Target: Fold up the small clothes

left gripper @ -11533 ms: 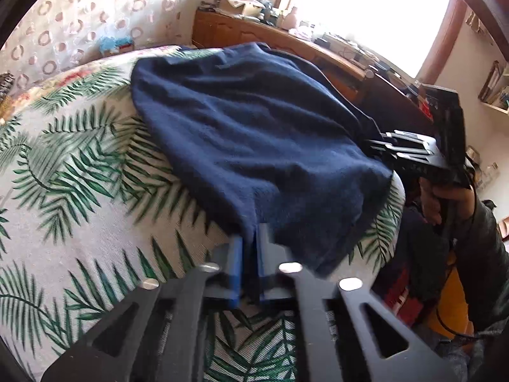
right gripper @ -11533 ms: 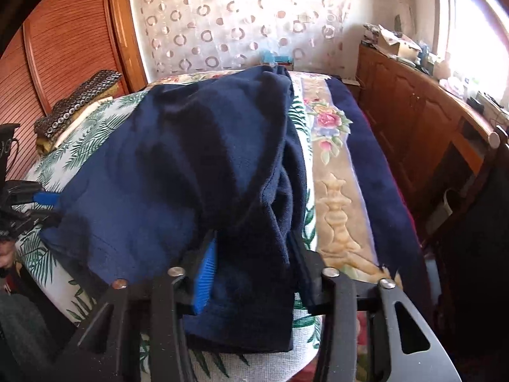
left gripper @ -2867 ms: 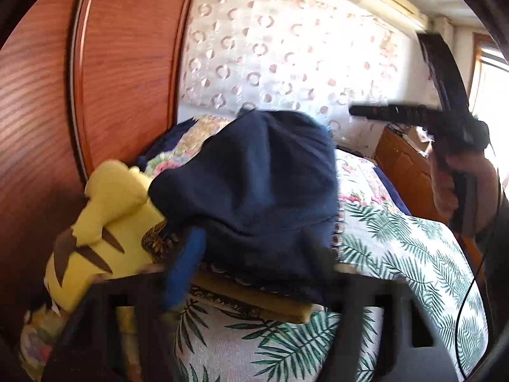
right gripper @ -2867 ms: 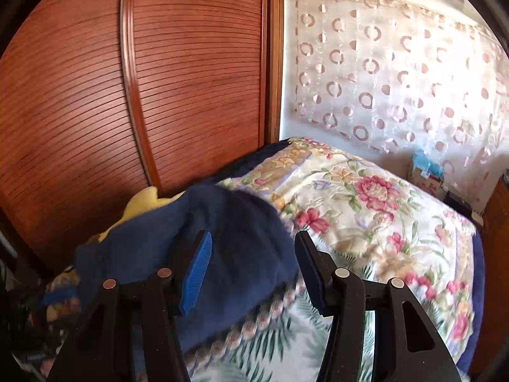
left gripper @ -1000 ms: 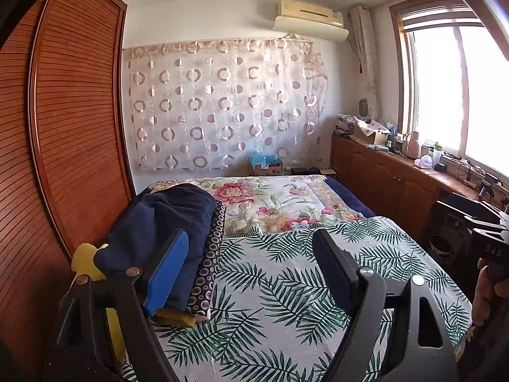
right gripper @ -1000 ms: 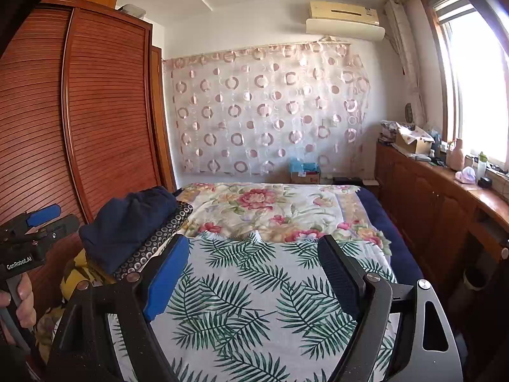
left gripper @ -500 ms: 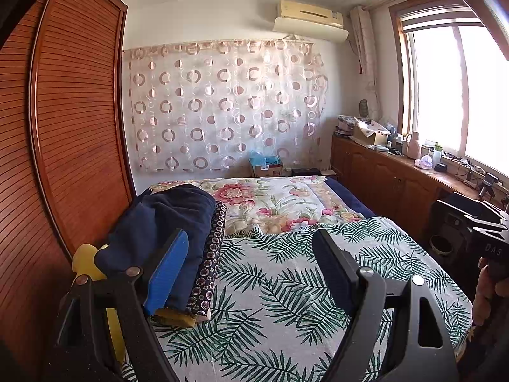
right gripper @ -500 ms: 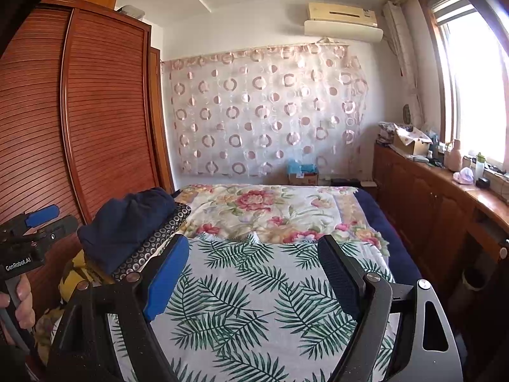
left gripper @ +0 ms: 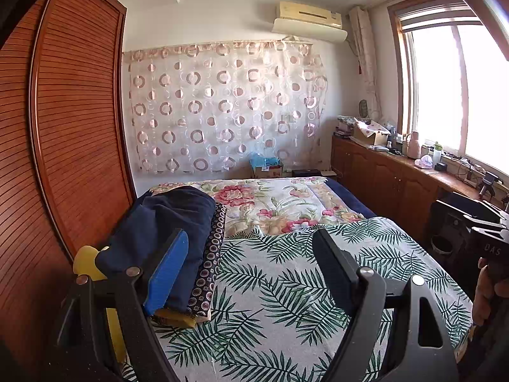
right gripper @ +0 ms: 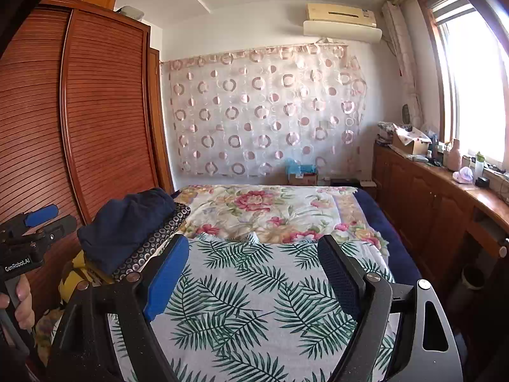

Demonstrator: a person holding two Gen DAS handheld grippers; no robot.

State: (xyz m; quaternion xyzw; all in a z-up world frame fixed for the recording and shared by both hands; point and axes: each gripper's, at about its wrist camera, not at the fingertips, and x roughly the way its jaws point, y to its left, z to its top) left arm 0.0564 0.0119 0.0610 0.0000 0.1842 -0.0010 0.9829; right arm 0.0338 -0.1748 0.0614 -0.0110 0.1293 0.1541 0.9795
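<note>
Garment: folded navy garment point(left gripper: 165, 222) is seen lying on top of a stack at the left edge of the bed, beside the wardrobe; it is touched by neither gripper.
Stack: the garment is carried on a dark patterned cloth point(left gripper: 211, 254) dotted with small rings, and a yellow layer point(left gripper: 173, 320) is seen under that at the near end.
Left gripper: left gripper point(left gripper: 251, 273) is held above the near part of the bed with its jaws spread wide apart and nothing between them; a blue pad is shown on the left finger and a black one on the right. In the right wrist view the same tool point(right gripper: 35, 222) is seen at the far left, gripped by a hand point(right gripper: 16, 299).
Right gripper: right gripper point(right gripper: 254, 273) is likewise held with its jaws wide apart and nothing caught in them, pointed along the bed. In the left wrist view only part of its black body is seen at the right edge, with fingers of the holding hand point(left gripper: 486, 289) below it.
Bed: bed point(left gripper: 286, 302) is covered near the cameras by a palm-leaf sheet, and farther back by a floral quilt point(left gripper: 270, 203).
Yellow toy: a yellow soft toy point(right gripper: 71, 280) is wedged between the stack and the wardrobe.
Room: a slatted wooden wardrobe point(right gripper: 95, 121) is set along the left, a ring-patterned curtain point(right gripper: 270, 114) is hung on the far wall, and a cluttered wooden counter point(right gripper: 445, 184) is run under the window.
</note>
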